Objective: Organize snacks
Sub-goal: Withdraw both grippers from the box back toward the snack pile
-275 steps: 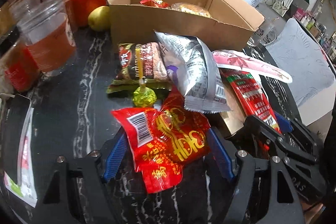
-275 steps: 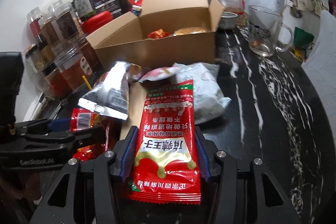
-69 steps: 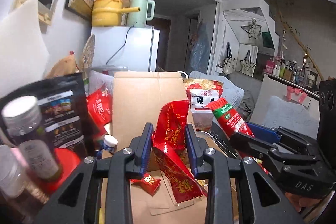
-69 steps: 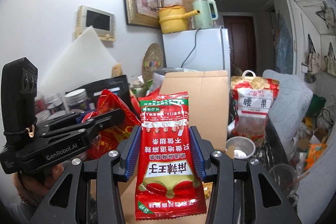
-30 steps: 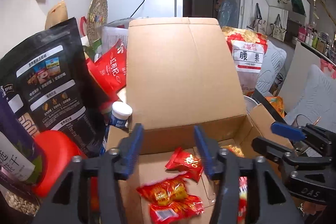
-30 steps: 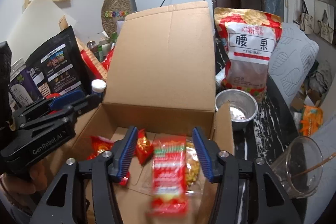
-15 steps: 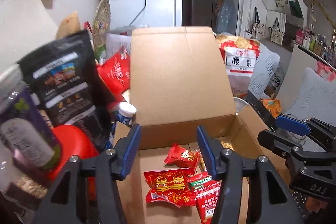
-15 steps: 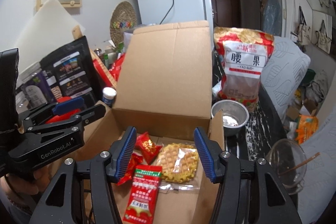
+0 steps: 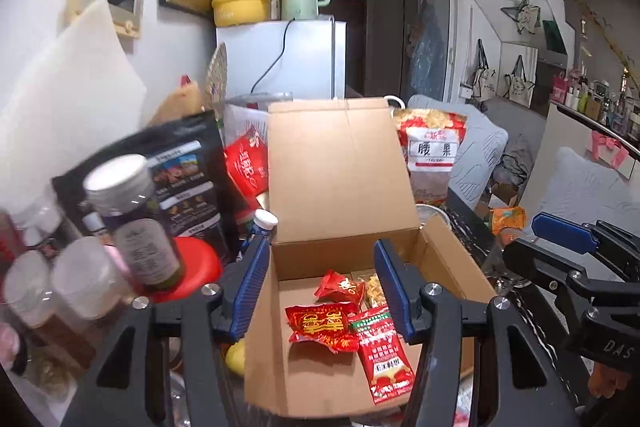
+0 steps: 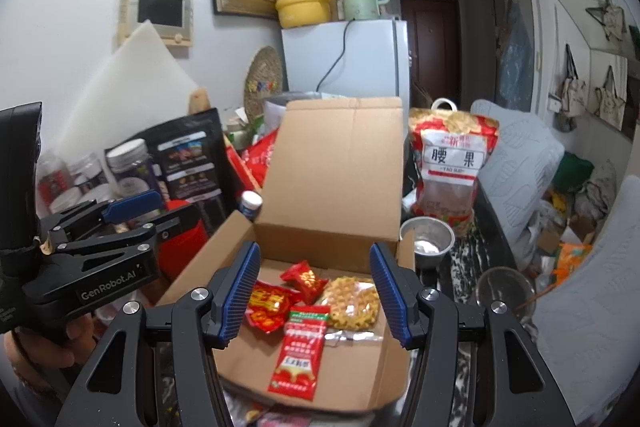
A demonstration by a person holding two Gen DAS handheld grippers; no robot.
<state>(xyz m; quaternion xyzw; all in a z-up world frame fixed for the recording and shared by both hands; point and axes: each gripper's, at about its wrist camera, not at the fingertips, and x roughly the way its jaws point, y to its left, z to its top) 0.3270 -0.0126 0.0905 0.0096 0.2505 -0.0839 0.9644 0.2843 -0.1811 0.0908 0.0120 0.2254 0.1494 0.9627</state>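
Note:
An open cardboard box [image 9: 340,183] [image 10: 340,163] stands with its lid upright. Inside lie a red gold-print snack bag [image 9: 322,325] [image 10: 267,308], a long red sauce packet with a green top [image 9: 383,351] [image 10: 298,351], a small red wrapped sweet [image 9: 341,285] [image 10: 304,277] and a wrapped waffle [image 10: 352,299]. My left gripper [image 9: 322,289] is open and empty above the box's near left side. My right gripper [image 10: 316,291] is open and empty above the box's near side. Each gripper shows in the other's view, the right one [image 9: 560,247] and the left one [image 10: 132,215].
Jars [image 9: 136,223], a black pouch [image 9: 188,183] and a red lid [image 9: 196,263] crowd the box's left. A cashew bag [image 10: 452,167], a metal cup [image 10: 426,241] and a glass [image 10: 506,291] stand to its right. A yellow fruit [image 9: 236,357] lies by the box's left wall.
Both grippers let their packets fall into the box about a second ago. Since then both have drawn back and risen slightly, open and empty; the packets lie still.

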